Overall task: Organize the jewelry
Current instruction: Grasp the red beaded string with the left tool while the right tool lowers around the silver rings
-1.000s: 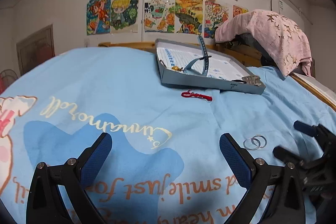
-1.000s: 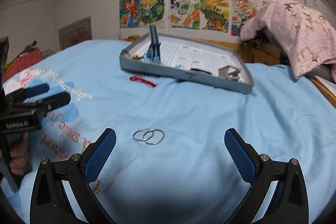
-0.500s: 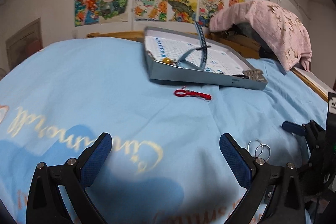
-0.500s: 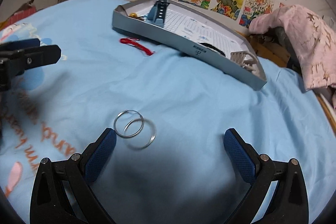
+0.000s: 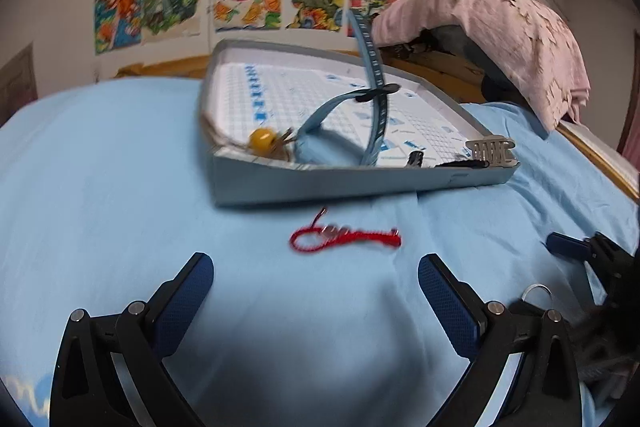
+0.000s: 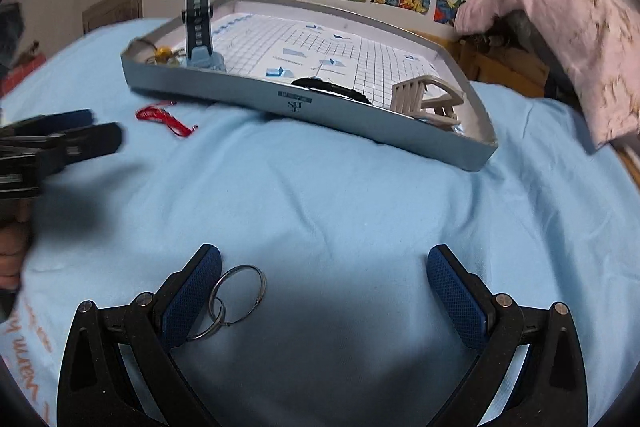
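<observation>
Closing in over the last second, the right gripper [image 6: 324,287], fingers apart, now bracketed the linked silver rings [image 6: 236,293] well before the grey tray [image 6: 304,103]; the left gripper [image 5: 314,291], also spread, neared the red cord bracelet [image 5: 346,237] just before that tray, so pickups looked imminent.

Black gripper frames, silver screws, blue textured fingers [image 6: 192,297]

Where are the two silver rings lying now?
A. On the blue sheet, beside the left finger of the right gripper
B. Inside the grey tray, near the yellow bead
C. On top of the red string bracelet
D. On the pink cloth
A: in the right wrist view the two silver rings lie on the blue sheet, against the left finger of the open right gripper, outside the grey tray.
</observation>
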Available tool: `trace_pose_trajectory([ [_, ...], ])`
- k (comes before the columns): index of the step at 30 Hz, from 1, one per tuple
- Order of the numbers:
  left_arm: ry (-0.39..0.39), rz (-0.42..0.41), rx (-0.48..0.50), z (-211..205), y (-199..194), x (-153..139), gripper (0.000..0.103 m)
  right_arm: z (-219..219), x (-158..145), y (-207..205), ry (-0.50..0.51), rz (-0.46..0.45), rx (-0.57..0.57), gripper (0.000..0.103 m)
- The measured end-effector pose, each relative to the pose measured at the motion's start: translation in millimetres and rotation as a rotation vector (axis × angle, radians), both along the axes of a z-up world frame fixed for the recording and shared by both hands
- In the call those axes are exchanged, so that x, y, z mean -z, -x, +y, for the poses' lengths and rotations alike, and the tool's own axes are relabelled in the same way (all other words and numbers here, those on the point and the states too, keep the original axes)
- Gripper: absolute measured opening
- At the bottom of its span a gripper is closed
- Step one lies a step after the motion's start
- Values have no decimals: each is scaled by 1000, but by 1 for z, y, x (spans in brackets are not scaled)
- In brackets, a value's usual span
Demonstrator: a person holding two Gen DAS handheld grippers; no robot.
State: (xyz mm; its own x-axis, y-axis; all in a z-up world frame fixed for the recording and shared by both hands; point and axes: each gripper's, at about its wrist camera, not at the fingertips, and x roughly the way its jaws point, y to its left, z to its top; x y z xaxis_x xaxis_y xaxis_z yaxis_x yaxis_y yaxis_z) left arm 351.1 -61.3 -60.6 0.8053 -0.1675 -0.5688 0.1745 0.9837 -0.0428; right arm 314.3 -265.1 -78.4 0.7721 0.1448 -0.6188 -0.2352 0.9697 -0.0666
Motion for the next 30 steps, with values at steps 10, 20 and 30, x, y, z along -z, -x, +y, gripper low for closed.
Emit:
trace_pose_trajectory([
  [10, -131, -7, -3, -24, -24, 5, 90, 6, 4, 25, -53, -30, -99, 101],
  [20, -170, -9, 44, -32, -9, 18, 48, 9, 10, 34, -86, 16, -128, 81],
  [30, -123, 9, 78, -30, 3, 24, 21, 5, 13, 29, -127, 28, -133, 78],
])
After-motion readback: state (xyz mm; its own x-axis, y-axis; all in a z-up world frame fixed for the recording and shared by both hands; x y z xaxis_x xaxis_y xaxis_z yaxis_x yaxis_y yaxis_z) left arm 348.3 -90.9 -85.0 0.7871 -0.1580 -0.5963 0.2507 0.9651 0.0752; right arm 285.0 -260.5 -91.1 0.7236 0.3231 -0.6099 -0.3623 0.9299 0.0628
